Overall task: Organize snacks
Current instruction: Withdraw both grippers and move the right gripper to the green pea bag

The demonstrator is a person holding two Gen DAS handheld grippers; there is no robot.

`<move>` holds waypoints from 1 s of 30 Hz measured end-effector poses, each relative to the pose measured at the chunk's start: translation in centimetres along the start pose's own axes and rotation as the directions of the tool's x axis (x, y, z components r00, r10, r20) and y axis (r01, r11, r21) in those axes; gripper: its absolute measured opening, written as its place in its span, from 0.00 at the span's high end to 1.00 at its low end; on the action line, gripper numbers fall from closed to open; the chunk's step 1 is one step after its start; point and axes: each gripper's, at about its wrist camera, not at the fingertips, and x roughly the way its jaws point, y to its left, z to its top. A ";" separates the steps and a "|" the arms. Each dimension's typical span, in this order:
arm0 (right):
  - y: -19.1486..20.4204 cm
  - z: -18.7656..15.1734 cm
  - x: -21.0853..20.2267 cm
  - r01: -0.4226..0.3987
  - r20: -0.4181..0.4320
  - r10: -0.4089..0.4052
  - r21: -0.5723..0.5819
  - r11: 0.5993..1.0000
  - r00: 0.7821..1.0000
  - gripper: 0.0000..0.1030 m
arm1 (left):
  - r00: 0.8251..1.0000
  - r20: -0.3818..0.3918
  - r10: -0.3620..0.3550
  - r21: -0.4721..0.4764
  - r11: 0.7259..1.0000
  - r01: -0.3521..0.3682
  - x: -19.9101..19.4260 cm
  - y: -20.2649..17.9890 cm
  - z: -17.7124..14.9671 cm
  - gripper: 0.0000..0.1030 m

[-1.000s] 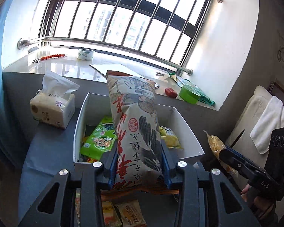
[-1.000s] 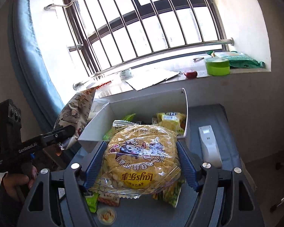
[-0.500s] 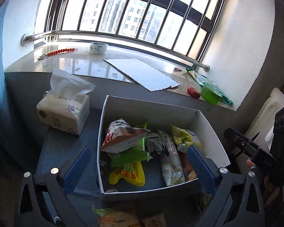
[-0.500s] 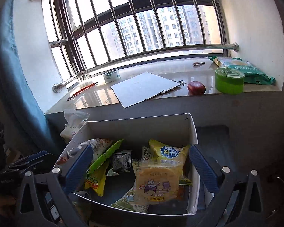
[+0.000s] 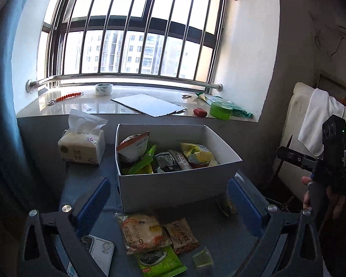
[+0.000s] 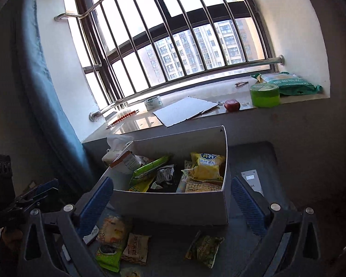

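Under a barred window, a grey table [image 5: 99, 175] is carrying a white cardboard box [image 5: 173, 184] of crinkly snack packets [image 5: 196, 154] ahead of both released grippers, left gripper [image 5: 170, 205] and right gripper [image 6: 173, 198]; writing is staying unreadable.

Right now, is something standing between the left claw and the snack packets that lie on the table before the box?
Nothing visible does. The left claw is open, and the orange snack packet lies on the table just below it, in front of the white box.
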 end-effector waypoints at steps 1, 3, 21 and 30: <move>0.1 -0.8 -1.2 -0.001 0.010 0.001 -0.003 1.000 1.000 0.00 | 1.000 0.008 -0.004 0.009 1.000 0.004 -0.9 -0.5 -0.7 0.00; 0.3 -2.7 -3.4 0.001 0.022 -0.001 -0.014 1.000 1.000 0.00 | 1.000 0.018 -0.018 0.021 1.000 0.017 -2.4 -1.5 -2.1 0.00; -1.5 -14.3 -4.8 0.109 -0.141 -0.104 0.023 0.994 0.984 0.00 | 0.994 -0.078 -0.075 -0.080 0.994 0.069 -4.6 -4.5 -11.9 0.00; -1.9 -12.3 3.1 0.104 -0.246 -0.109 -0.033 0.994 0.963 0.00 | 0.994 -0.088 -0.067 -0.106 0.993 0.058 -4.2 -3.8 -12.2 0.00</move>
